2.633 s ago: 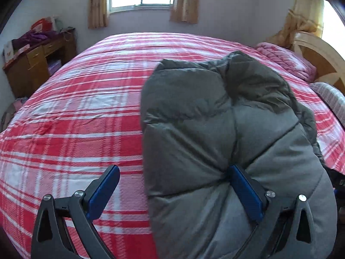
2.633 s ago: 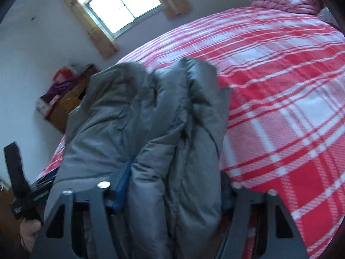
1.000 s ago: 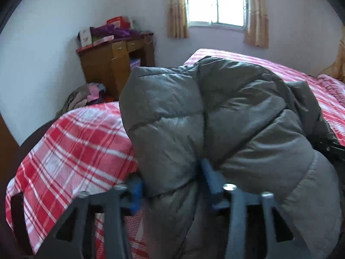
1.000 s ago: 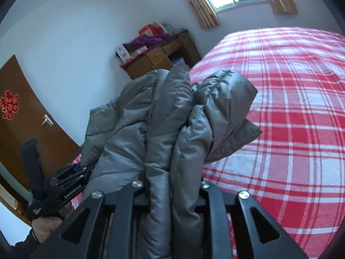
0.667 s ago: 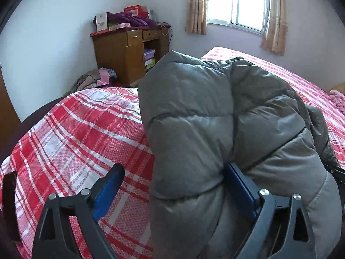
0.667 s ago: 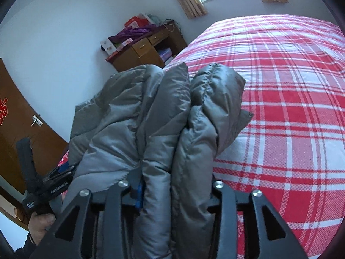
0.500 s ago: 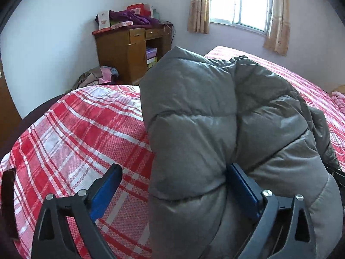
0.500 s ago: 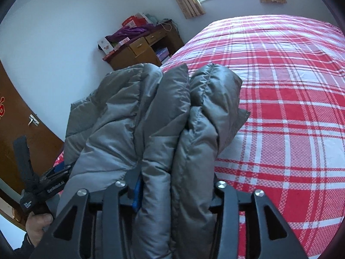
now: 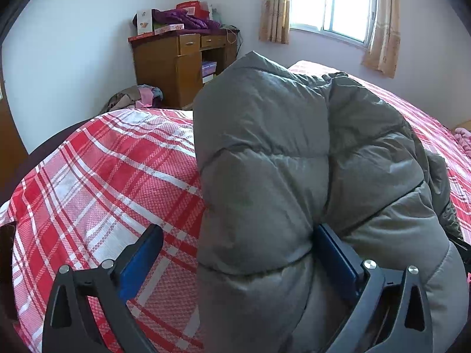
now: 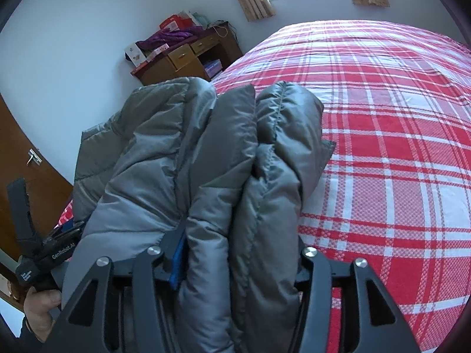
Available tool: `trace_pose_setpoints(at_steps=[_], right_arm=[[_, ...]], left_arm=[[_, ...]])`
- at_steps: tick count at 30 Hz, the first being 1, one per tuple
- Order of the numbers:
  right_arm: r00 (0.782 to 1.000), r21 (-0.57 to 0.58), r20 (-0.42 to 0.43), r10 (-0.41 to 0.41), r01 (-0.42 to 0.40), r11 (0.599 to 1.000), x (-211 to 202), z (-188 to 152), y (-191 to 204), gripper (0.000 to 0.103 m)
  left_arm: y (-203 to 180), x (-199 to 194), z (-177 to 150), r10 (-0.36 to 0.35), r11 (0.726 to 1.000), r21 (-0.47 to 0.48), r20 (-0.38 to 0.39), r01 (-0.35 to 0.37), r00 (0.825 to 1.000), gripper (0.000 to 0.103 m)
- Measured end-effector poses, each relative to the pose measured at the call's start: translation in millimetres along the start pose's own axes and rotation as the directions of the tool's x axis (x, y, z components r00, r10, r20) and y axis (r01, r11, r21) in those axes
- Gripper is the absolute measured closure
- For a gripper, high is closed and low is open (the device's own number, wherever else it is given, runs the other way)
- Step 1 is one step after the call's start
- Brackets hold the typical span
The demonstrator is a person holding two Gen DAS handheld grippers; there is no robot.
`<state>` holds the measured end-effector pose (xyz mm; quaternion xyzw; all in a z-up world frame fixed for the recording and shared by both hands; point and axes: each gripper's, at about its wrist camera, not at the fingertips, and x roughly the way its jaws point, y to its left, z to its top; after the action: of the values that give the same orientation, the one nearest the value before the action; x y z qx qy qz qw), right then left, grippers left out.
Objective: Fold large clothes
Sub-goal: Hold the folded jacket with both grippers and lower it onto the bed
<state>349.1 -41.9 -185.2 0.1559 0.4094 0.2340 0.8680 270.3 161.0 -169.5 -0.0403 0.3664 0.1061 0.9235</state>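
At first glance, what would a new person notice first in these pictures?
The puffy grey down jacket fills the middle of both views, bunched in thick folds between the right gripper, whose jaws are opening. It lies on the red and white plaid bedspread. The left gripper stands wide open beside the jacket.

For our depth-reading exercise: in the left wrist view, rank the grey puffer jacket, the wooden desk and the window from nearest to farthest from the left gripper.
1. Grey puffer jacket: between the open fingers of the left gripper, against the right pad.
2. Wooden desk: past the bed's corner, upper left.
3. Window: on the far wall, upper right.
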Motion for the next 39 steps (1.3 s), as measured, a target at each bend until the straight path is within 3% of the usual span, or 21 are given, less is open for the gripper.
trace_pose_setpoints(at_steps=[21,39], right_arm=[[0.997,-0.057,0.011,-0.073,0.073,0.996,2,-3,11,0.044],[0.997,-0.004,0.020,-0.071,0.072,0.997,3,-7,6,0.041]], left_arm=[[7,7,2,-0.025,1.000,-0.019,-0.026,0.025,0.999,0.001],[7,5,4,-0.011,1.000,0.000,-0.030,0.011,0.999,0.001]])
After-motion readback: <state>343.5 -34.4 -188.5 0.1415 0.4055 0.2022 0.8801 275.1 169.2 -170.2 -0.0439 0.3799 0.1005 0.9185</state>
